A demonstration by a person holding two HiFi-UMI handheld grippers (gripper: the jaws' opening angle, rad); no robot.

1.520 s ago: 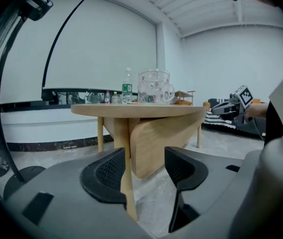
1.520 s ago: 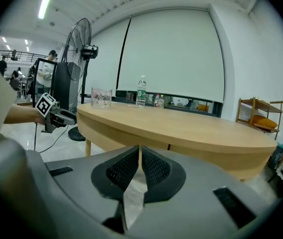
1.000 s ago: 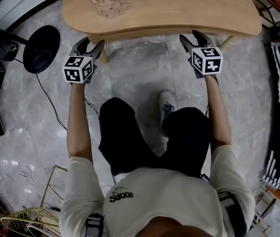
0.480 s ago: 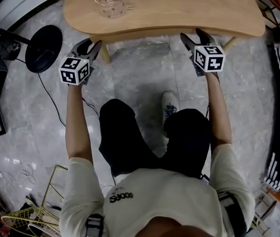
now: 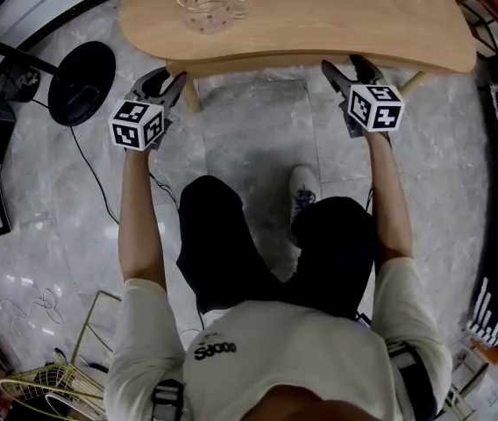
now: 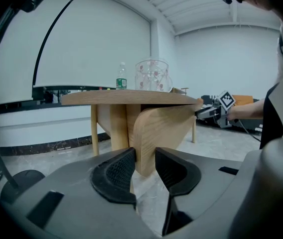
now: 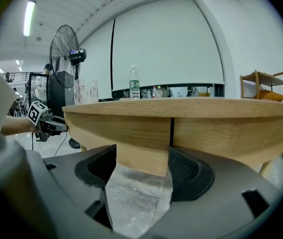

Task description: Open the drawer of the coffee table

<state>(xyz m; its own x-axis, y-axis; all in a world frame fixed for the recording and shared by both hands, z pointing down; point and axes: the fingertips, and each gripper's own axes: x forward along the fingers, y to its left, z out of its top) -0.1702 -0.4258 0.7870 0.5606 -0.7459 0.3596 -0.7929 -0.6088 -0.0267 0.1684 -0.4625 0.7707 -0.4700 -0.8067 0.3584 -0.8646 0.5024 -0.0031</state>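
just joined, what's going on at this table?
A person works at the wooden coffee table with two tools, both at the drawer front under the top. The left hand-held gripper has just closed on the front's left end. The right hand-held gripper has just been opening its jaws, with the front's lower edge between them, not clamped. The drawer is not pulled out yet.
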